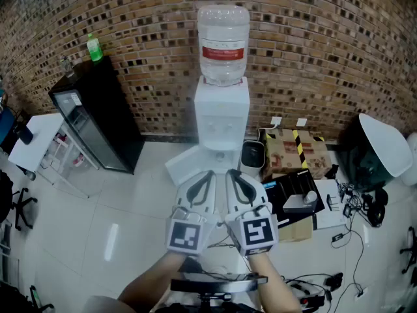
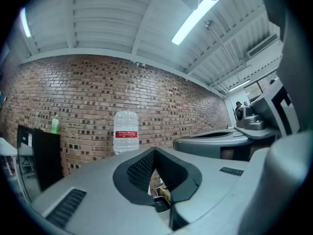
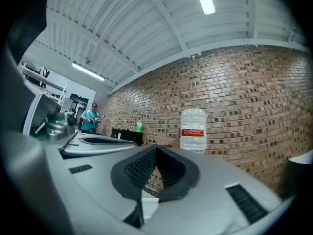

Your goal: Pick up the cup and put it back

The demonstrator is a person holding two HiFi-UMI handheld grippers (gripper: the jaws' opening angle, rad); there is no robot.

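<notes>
No cup shows clearly in any view. A white water dispenser (image 1: pixel 221 119) with a large clear bottle (image 1: pixel 223 44) stands against the brick wall straight ahead. My left gripper (image 1: pixel 208 173) and right gripper (image 1: pixel 231 173) are held side by side in front of it, above the white floor, both pointing at the dispenser. Each is shut with nothing between its jaws. In the left gripper view the left gripper (image 2: pixel 155 151) has the bottle (image 2: pixel 126 132) behind it. In the right gripper view the right gripper (image 3: pixel 155 148) shows the same bottle (image 3: pixel 192 129) to its right.
A black fridge (image 1: pixel 98 116) with a green bottle (image 1: pixel 95 47) on top stands at the left. Right of the dispenser are a small black bin (image 1: pixel 252 154), a cardboard box (image 1: pixel 296 150), a chair (image 1: pixel 381 152) and floor cables (image 1: pixel 345 233). A person in teal (image 3: pixel 90 120) stands far off.
</notes>
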